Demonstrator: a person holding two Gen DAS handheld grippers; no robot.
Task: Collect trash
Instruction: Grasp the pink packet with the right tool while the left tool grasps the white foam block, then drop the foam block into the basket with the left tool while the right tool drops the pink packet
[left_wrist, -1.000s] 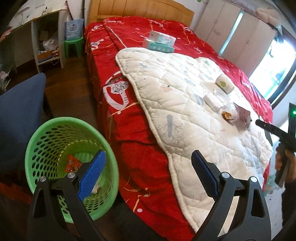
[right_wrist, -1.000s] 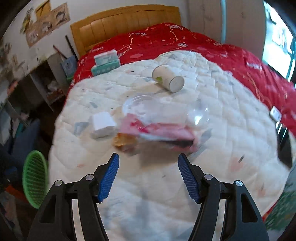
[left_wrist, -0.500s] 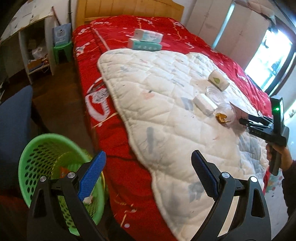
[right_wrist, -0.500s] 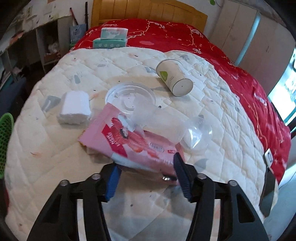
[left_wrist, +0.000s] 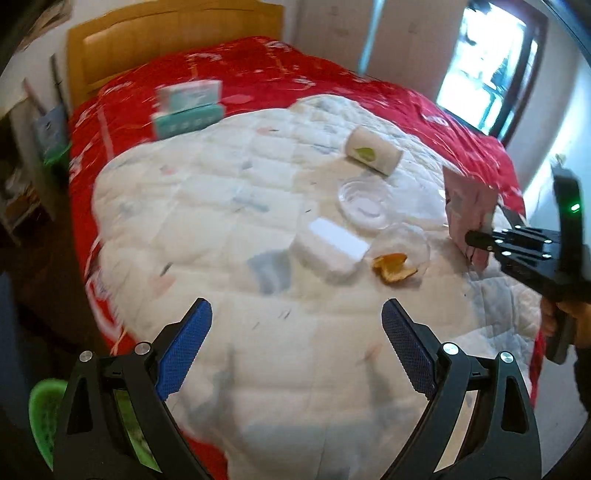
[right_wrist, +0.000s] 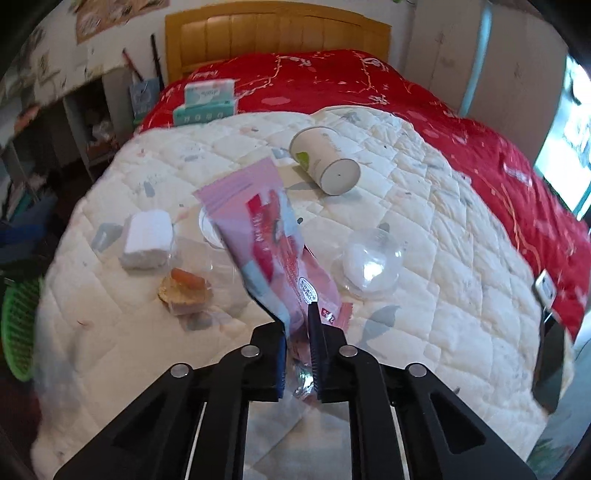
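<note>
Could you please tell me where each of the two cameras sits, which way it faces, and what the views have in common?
Left wrist: rides the open left gripper, facing up the bed toward the headboard; both blue fingers show, with the other gripper and hand at right.
Right wrist: rides the right gripper, facing up the bed over the white quilt; its fingers clamp the pink wrapper.
Shared: paper cup, orange peel, white block, tissue boxes, green basket.
</note>
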